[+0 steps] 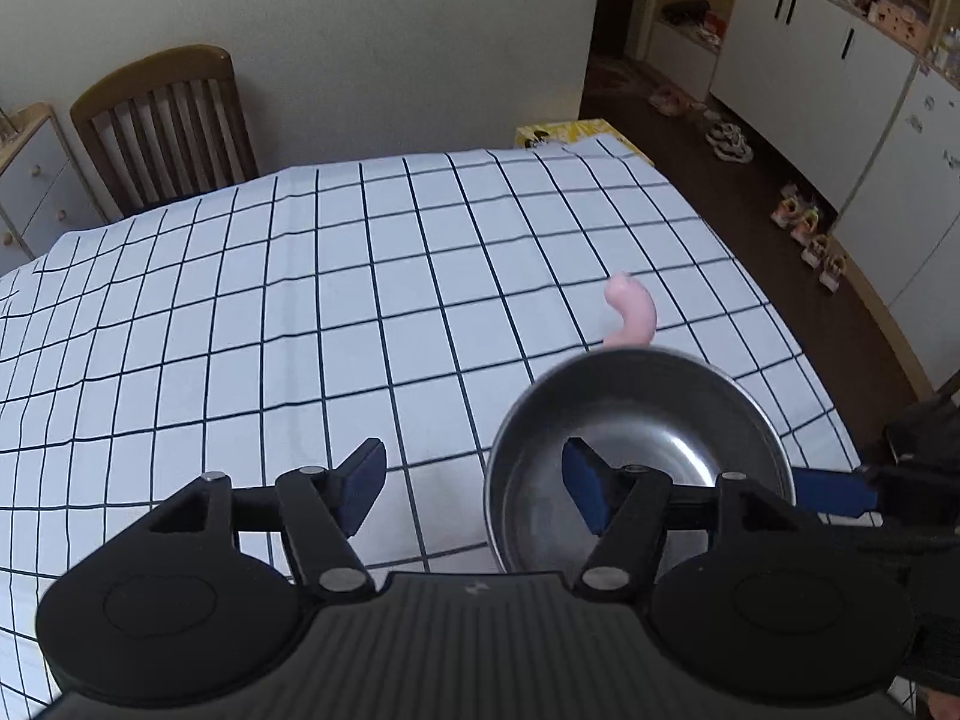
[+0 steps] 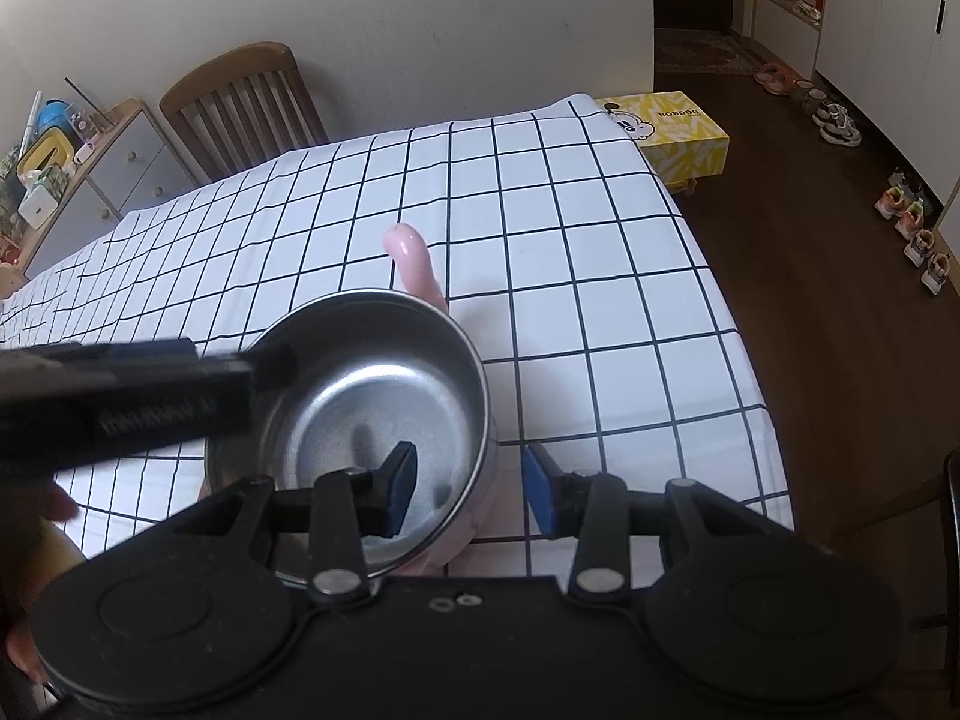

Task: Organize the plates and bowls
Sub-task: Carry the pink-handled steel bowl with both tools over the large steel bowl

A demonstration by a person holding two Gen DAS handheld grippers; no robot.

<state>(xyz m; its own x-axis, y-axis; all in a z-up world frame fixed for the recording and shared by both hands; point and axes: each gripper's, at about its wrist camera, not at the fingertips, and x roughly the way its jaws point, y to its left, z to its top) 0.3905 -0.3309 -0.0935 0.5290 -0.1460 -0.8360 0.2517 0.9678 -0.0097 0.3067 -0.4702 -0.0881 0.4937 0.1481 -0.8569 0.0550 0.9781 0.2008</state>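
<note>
A steel bowl (image 1: 642, 450) (image 2: 372, 414) with a pink outside and a pink curved handle (image 1: 630, 312) (image 2: 417, 267) is above the checked tablecloth. My left gripper (image 1: 474, 486) is open; its right finger is inside the bowl and its left finger outside the left rim. My right gripper (image 2: 468, 489) is open; its left finger is inside the bowl and its right finger outside the right rim. The bowl wall lies between each pair of pads. Contact with the wall cannot be told. The left gripper's arm (image 2: 120, 396) crosses the right wrist view from the left.
The table (image 1: 270, 330) carries a white cloth with black grid lines. A wooden chair (image 1: 162, 120) stands behind it by the wall. A yellow box (image 2: 672, 126) sits on the floor at the far right corner. Shoes and white cabinets (image 1: 840, 90) line the right side.
</note>
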